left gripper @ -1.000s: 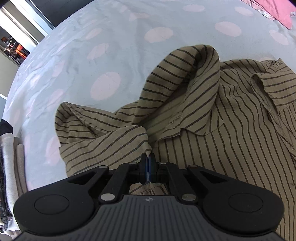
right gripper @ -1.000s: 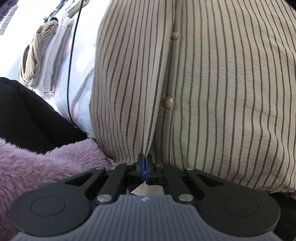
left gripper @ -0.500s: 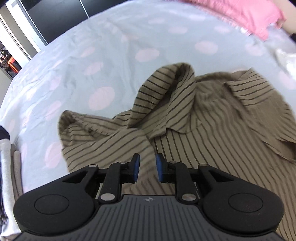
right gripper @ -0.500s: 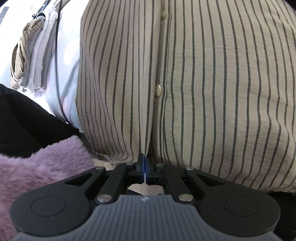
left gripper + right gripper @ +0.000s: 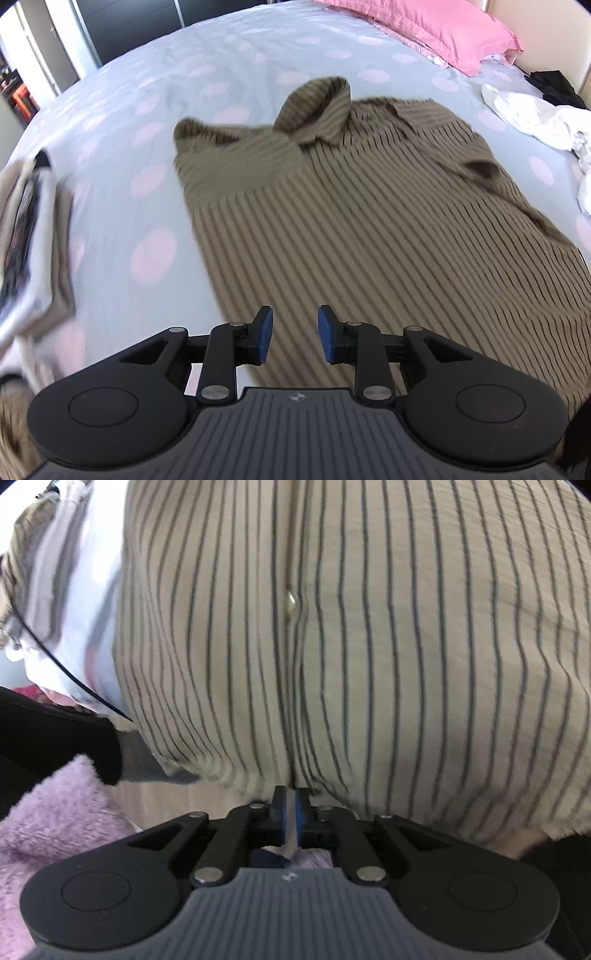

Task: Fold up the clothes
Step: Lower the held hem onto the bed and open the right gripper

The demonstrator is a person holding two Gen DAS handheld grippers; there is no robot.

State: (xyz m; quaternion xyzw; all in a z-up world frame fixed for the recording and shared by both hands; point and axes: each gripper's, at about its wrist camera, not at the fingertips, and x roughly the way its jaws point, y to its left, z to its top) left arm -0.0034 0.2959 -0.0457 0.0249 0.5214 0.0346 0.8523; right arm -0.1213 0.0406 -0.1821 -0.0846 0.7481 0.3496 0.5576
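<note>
At the bottom of the left wrist view, the left gripper (image 5: 295,334) is seen with its blue-padded fingers (image 5: 264,334) parted by a clear gap; they have just been opening, and nothing is held between them. The striped shirt (image 5: 369,221) is spread directly ahead of them on the bed (image 5: 155,92), its long axis running from the lower centre of the frame up to the collar (image 5: 321,99) at upper centre. A rumpled sleeve (image 5: 236,155) is bunched at upper left of the shirt.

In the right wrist view, the right gripper (image 5: 291,814) is set at the shirt's hem, just below the button placket (image 5: 291,602). Its fingers have just been opening and are parted only narrowly; a thin edge of cloth lies between them, though whether it is pinched cannot be told. This hand is judged the nearer to the hem.

The fabric is thin, crinkled, beige weave with dark stripes. Folded clothes (image 5: 29,236) are stacked at the left edge, a pink pillow (image 5: 450,33) at upper right.
</note>
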